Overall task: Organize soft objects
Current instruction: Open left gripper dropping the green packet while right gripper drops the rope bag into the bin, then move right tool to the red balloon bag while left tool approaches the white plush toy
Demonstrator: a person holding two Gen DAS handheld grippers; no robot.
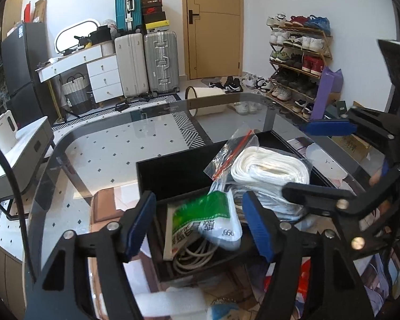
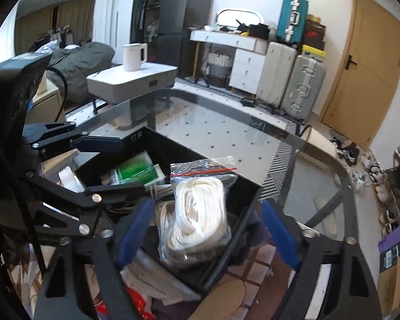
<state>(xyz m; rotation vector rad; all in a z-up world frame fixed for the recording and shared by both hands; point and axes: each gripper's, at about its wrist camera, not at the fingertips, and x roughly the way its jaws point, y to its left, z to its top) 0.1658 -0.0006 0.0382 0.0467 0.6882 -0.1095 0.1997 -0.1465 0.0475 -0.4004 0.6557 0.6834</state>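
A black open box (image 1: pixel 173 176) stands on the glass table (image 1: pixel 114 144). In it lie a clear zip bag of coiled white rope (image 1: pixel 269 170) and a green-and-white packet (image 1: pixel 208 221) over loose white cable (image 1: pixel 194 256). My left gripper (image 1: pixel 197 229) is open, its blue fingers on either side of the green packet. My right gripper (image 2: pixel 208 232) is open around the rope bag (image 2: pixel 200 213), fingers apart from it. The box (image 2: pixel 152 146) and green packet (image 2: pixel 136 173) show in the right wrist view. Each gripper appears in the other's view.
Suitcases (image 1: pixel 146 61), a white drawer unit (image 1: pixel 101 74), a door (image 1: pixel 213 26) and a shoe rack (image 1: pixel 298 58) stand beyond the table. A grey side table with a white kettle (image 2: pixel 133 56) is at the left. Bags and papers (image 2: pixel 157 280) lie under the glass.
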